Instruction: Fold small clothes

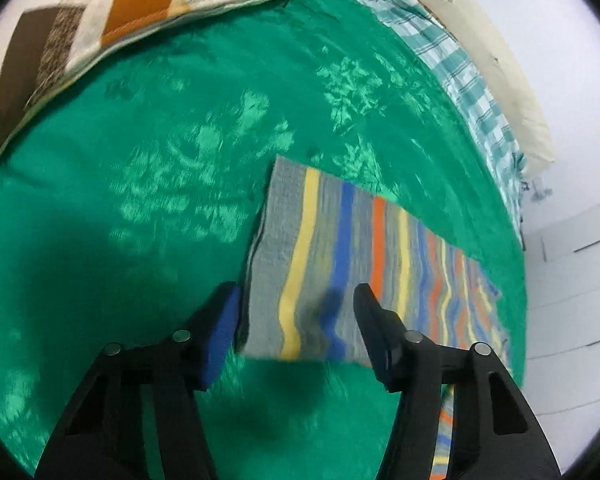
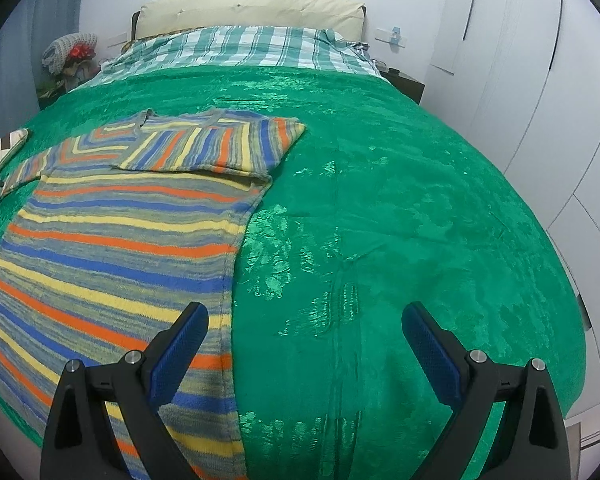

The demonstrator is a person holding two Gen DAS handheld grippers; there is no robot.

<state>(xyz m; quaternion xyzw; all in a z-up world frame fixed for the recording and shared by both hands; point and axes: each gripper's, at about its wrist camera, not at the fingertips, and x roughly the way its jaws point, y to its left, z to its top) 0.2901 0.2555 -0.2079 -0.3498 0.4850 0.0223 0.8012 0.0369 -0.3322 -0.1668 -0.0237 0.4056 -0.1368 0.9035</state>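
Striped knit sweater (image 2: 112,232) flat on green bedspread (image 2: 400,220), toward its left side; one sleeve folded across chest. Wide bare satin-sheen bedspread to sweater's right, up to checked sheet (image 2: 244,46) at head edge. Left gripper (image 1: 296,300) fingers apart, straddling sleeve cuff end, gripping nothing. Right gripper (image 2: 304,320) spread wide over sweater's side hem edge. Patchwork cushion (image 1: 100,20) at far corner.

A home bedroom is indicated: a bed (image 2: 380,200) with headboard (image 2: 248,8) and checked sheet (image 2: 240,48) is flanked by wardrobes (image 2: 540,80).
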